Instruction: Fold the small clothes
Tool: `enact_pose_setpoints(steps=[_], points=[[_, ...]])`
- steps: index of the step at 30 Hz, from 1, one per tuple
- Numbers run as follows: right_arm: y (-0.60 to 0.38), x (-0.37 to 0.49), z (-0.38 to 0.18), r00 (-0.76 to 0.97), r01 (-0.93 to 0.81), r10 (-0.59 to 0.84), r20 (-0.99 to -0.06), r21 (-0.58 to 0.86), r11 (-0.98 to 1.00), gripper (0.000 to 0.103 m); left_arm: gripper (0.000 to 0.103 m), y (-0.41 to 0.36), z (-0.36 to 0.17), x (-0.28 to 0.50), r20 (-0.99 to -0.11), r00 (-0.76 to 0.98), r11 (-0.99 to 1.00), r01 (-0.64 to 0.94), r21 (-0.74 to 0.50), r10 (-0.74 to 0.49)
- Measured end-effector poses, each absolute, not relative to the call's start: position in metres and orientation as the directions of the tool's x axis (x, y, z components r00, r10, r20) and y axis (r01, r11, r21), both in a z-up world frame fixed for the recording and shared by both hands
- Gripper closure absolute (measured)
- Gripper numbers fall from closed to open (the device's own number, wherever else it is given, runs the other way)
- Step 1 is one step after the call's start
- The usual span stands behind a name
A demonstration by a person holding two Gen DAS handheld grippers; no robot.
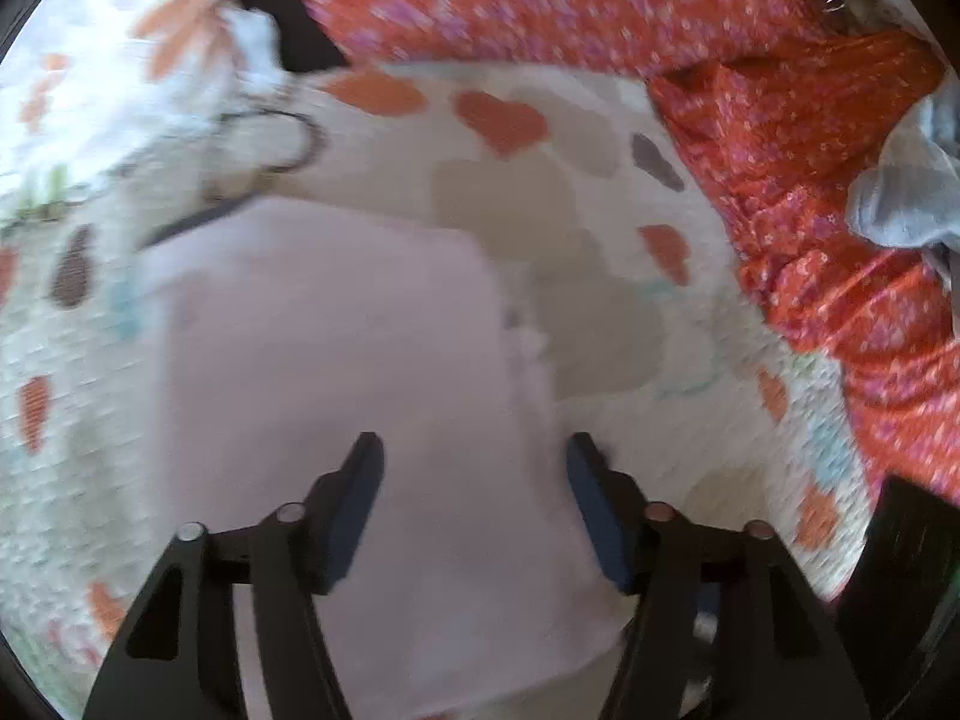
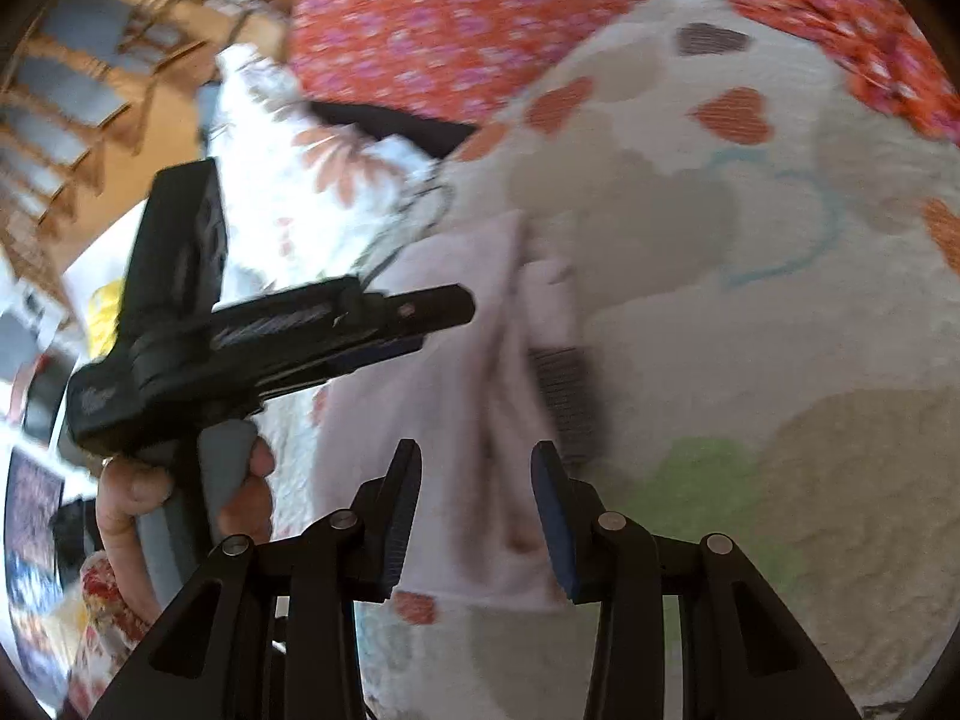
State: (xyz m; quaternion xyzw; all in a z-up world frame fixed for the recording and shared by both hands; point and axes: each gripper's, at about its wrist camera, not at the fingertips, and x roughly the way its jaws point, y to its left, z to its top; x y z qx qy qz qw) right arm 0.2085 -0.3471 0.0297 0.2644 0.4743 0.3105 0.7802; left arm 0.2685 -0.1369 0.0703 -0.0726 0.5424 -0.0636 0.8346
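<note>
Pale pink garment (image 2: 456, 396) lies lengthwise, away from the right camera.

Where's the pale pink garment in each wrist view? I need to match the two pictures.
Left wrist: pale pink garment fills centre and bottom, under the open left gripper.
Right wrist: pale pink garment lies centre, running to bottom.
Shared landmark: red floral fabric along the top.

A cream quilted bedspread patterned with orange and grey hearts (image 2: 750, 312) fills the scene. Beyond its far left corner stand woven cane chairs with grey seat cushions (image 2: 72, 84), blurred, in soft daylight.
</note>
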Motion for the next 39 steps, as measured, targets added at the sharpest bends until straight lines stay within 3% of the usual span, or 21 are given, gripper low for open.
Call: enact_pose_setpoints(steps=[4,7,10,11,17,24,25,28,30,33,35,39], points=[[-0.318,0.201,0.025,0.253,-0.307,0.803,-0.539,0.743,0.595,0.061,0.039,-0.100,0.066,0.221,-0.894,0.432,0.992,0.015,-0.128,-0.122],[-0.298,0.202,0.009,0.205,-0.297,0.760,-0.616,0.701,0.648,0.062,0.039,-0.077,0.048,0.192,-0.899,0.436,0.998,-0.022,-0.067,-0.050],[-0.294,0.208,-0.006,0.220,-0.253,0.677,-0.703,0.629,0.735,0.088,0.036,-0.061,0.012,0.176,-0.935,0.353,0.998,-0.051,-0.047,-0.026],[-0.294,0.208,-0.005,0.227,-0.253,0.660,-0.717,0.611,0.750,0.089,0.036,-0.058,0.007,0.172,-0.935,0.352,0.997,-0.052,-0.063,-0.041],[-0.288,0.193,0.004,0.281,-0.306,0.628,-0.726,0.552,0.776,0.086,0.036,-0.043,0.042,0.132,-0.862,0.495,0.987,-0.049,-0.153,-0.109],[-0.283,0.186,0.018,0.311,-0.361,0.641,-0.702,0.537,0.763,0.080,0.033,-0.051,0.016,0.106,-0.867,0.499,0.999,0.029,0.030,0.012],[-0.281,0.184,0.019,0.304,-0.375,0.651,-0.695,0.541,0.753,0.077,0.035,-0.051,0.008,0.108,-0.870,0.492,0.999,0.021,0.050,0.034],[-0.267,0.173,0.026,0.279,-0.452,0.676,-0.682,0.528,0.719,0.060,0.058,-0.047,-0.001,0.116,-0.881,0.471,0.999,-0.006,0.048,0.045],[-0.256,0.165,0.028,0.289,-0.486,0.652,-0.701,0.479,0.731,0.060,0.069,-0.044,0.002,0.116,-0.881,0.472,0.999,-0.034,0.031,0.043],[-0.254,0.167,0.021,0.341,-0.452,0.541,-0.769,0.370,0.811,0.060,0.070,-0.045,0.004,0.114,-0.882,0.468,0.998,-0.045,0.046,0.062],[-0.257,0.173,0.014,0.366,-0.419,0.462,-0.808,0.300,0.857,0.075,0.070,-0.047,0.005,0.108,-0.887,0.458,0.998,-0.043,0.051,0.066],[-0.276,0.178,0.028,0.472,-0.366,0.355,-0.807,0.187,0.912,0.066,0.070,-0.046,0.018,0.088,-0.871,0.487,0.997,-0.057,0.049,0.071]])
